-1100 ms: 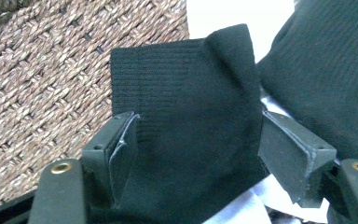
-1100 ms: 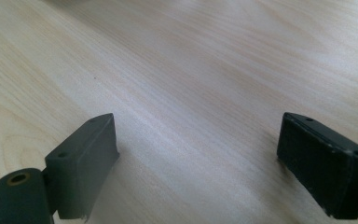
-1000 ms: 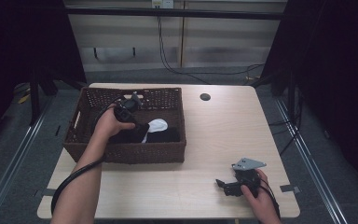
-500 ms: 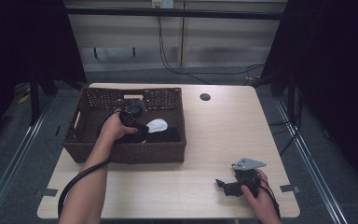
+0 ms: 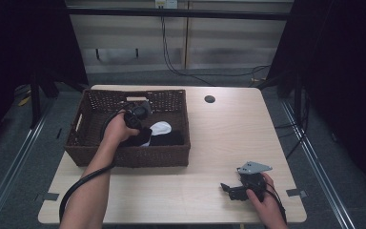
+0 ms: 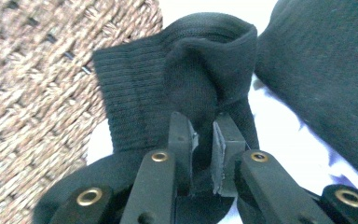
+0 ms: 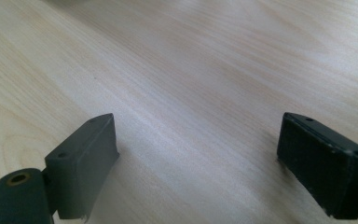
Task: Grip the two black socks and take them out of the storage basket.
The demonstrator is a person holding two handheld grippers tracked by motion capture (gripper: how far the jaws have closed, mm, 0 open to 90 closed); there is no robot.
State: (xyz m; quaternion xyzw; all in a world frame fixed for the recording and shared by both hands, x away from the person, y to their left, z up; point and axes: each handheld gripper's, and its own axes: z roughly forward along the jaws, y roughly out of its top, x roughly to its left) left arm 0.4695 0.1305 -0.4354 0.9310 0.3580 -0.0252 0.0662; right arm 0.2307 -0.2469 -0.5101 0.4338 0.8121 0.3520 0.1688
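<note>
Left: woven basket [image 5: 78,143] on the counter [image 5: 209,138], holding dark and white clothing. The left gripper [image 6: 204,140] reaches into it; its jaws, which have just been closing, pinch a fold of the black sock [image 6: 186,79] lying against the basket's weave beside a white garment [image 5: 161,128]. Right: the right gripper [image 7: 198,158] rests on bare counter near the front edge, jaws spread wide, nothing between them.
</note>
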